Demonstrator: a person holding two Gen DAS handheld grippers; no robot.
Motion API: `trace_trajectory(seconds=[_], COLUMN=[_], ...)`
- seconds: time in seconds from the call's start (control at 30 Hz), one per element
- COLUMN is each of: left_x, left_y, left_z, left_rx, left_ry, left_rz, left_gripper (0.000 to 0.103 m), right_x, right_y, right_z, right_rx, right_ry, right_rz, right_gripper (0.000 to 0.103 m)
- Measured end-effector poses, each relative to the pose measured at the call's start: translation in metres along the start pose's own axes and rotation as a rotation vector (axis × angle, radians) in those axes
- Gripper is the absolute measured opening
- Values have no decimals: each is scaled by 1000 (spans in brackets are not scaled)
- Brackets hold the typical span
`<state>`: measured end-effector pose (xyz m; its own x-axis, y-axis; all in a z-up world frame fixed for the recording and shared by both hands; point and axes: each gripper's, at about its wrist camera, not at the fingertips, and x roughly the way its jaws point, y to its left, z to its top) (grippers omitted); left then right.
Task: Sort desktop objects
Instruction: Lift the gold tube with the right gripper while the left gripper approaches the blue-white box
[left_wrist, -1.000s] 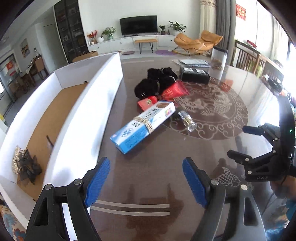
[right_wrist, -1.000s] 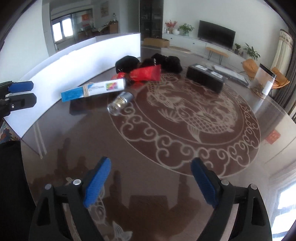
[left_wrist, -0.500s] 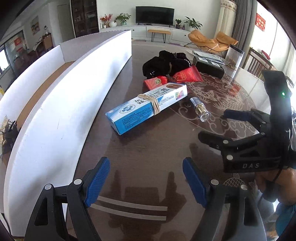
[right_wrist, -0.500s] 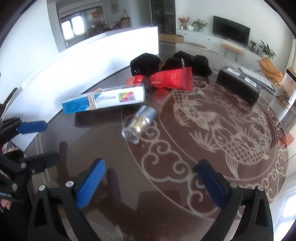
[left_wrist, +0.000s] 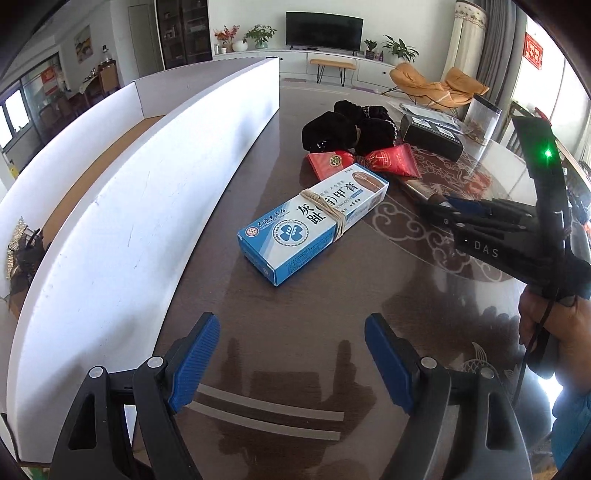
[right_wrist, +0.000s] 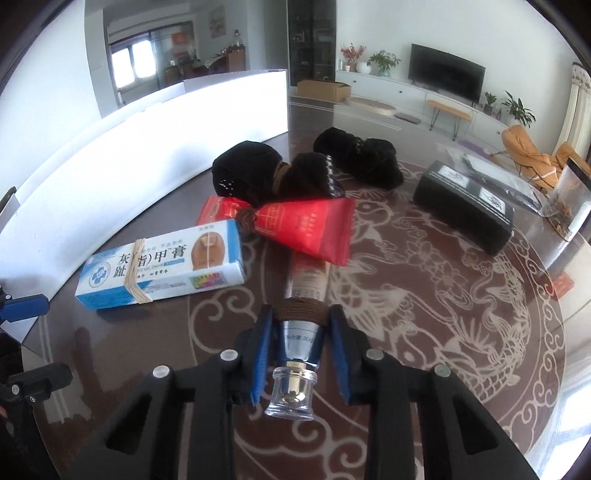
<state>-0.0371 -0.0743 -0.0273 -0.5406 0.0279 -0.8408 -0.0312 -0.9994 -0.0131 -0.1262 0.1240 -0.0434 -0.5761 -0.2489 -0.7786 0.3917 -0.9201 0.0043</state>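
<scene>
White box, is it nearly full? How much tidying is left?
Barely started. Done: only one dark sparkly trinket lies in the white box. In hand: the right gripper has its fingers closing on the tube, which lies on the table. Left: the blue carton, red packets, black pouches and black box sit on the table; the left gripper is open and empty.

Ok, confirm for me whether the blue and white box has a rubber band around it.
Yes, a tan rubber band wraps around the blue and white box near its left end.
</scene>
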Motion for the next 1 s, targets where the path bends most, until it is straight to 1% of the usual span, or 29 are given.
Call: trace_trajectory(seconds=[0.2,0.3,0.33,0.37,0.4,0.43,0.47,0.53,0.57,0.6,0.67,0.73,0.8,0.83,0.87,0.9,0.97,1.0], left_x=[2,4,6,9,13,18,26,40,43,48,63,68,73,75,76,75,70,65], left_y=[-3,-9,-11,-14,-18,-21,-23,-23,-25,-26,-29,-28,-26,-23,-21,-24,-32,-38], left_z=[2,11,17,24,32,40,47,59,63,67,72,75,76,75,73,70,61,55], left_rx=[9,32,46,68,94,119,141,157,175,191,212,211,184,151,128,135,156,177], left_ry=[11,2,-4,-7,-8,-7,5,24,6,11,50,34,40,46,38,24,-8,-33], left_rz=[8,-31,-39,-26,-1,14,16,18,36,31,24,19,-14,-52,-67,-59,-81,-97], left_gripper=[80,80,80,80,80,80,80,80,80,81,81,93,96,97,98,99,98,89], right_x=[-51,-71,-74,-76,-76,-74,-74,-74,-71,-71,-69,-69,-69,-69,-68,-68,-68,-67], right_y=[-47,-56,-58,-58,-58,-59,-58,-59,-61,-63,-65,-64,-63,-63,-62,-62,-60,-60], right_z=[-57,-80,-83,-86,-86,-86,-86,-86,-87,-87,-86,-87,-86,-86,-86,-86,-86,-86], right_rx=[94,132,144,152,154,152,148,151,155,160,163,161,158,156,155,153,147,143], right_ry=[3,2,3,4,6,19,28,29,27,24,22,23,25,26,27,28,33,36], right_rz=[-112,-128,-129,-124,-122,-131,-134,-125,-116,-105,-97,-100,-102,-103,-103,-103,-104,-106], right_gripper=[31,33,38,48,54,70,81,82,84,84,86,86,86,87,87,88,90,91])
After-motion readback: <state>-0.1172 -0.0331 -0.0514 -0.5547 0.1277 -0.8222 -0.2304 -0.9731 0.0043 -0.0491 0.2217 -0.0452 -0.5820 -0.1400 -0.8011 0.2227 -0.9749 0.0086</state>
